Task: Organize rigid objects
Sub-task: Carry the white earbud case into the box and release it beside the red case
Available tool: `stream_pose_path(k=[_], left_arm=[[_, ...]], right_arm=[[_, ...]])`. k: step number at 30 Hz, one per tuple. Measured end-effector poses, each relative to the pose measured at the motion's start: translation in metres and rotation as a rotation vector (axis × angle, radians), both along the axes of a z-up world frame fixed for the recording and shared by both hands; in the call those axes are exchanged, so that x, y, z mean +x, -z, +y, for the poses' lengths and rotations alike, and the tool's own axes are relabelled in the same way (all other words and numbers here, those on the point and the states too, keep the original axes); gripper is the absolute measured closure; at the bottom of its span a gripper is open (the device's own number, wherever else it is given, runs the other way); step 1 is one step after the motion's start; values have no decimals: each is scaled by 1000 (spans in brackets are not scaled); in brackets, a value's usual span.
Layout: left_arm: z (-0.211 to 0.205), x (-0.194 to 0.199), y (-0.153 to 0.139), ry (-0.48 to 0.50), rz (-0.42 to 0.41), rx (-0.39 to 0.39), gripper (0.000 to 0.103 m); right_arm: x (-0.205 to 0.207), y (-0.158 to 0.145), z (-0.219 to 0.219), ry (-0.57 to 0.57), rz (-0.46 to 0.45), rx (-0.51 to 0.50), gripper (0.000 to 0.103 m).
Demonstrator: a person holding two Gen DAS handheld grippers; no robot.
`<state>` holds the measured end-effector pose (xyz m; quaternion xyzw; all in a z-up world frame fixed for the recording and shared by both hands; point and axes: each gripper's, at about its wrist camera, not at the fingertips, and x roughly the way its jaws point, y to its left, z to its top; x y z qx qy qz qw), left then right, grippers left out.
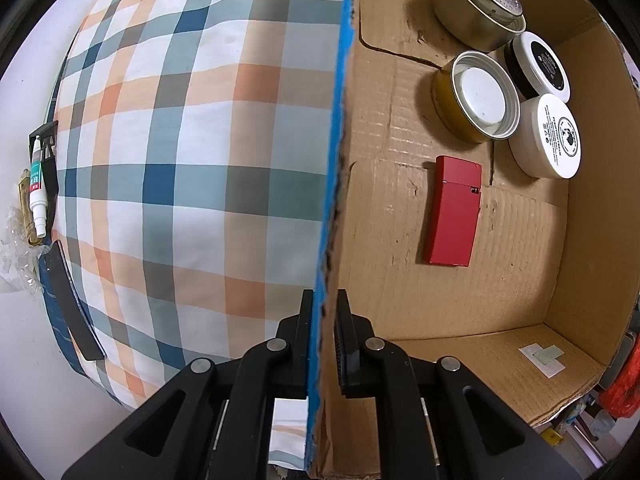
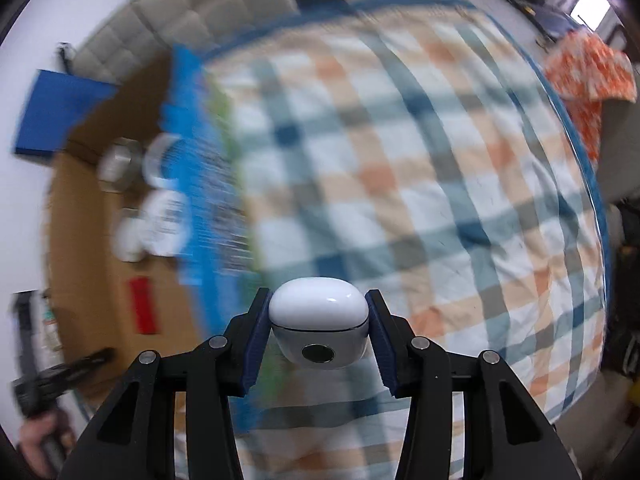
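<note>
My left gripper [image 1: 325, 312] points down and is shut on the blue-faced side wall [image 1: 334, 160] of an open cardboard box [image 1: 440, 300]. On the box floor lie a flat red case [image 1: 454, 210], a silver tin [image 1: 480, 8], a gold tin [image 1: 476, 100], a black-lidded jar [image 1: 540, 66] and a white jar [image 1: 548, 136]. My right gripper [image 2: 318, 312] hangs above the plaid bed, shut on a glossy white pebble-shaped case [image 2: 318, 308] held between its blue pads [image 2: 256, 332]. The box [image 2: 84, 240] lies blurred to its left, with the red case [image 2: 142, 306] visible inside.
The plaid bedsheet [image 1: 180, 160] fills the area beside the box. A white glue tube [image 1: 38, 192] and a black strip [image 1: 72, 312] lie off its left edge. An orange patterned cloth [image 2: 588, 76] sits at the bed's far right corner. A hand [image 2: 36, 440] shows at the lower left.
</note>
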<state>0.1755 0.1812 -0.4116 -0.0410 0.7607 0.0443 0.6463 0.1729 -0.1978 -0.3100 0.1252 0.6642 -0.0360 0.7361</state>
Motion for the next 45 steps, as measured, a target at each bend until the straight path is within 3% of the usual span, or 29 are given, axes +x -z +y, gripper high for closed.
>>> stream_pose_path(k=[6, 15, 45], left_arm=[[0, -1, 1, 2, -1, 1, 97], [-5, -1, 0, 0, -2, -4, 97], [-5, -2, -3, -10, -1, -9, 97]], right_arm=[[21, -40, 54, -101, -82, 66, 54], [34, -42, 111, -214, -83, 79, 54], [48, 68, 152, -240, 76, 35, 54]])
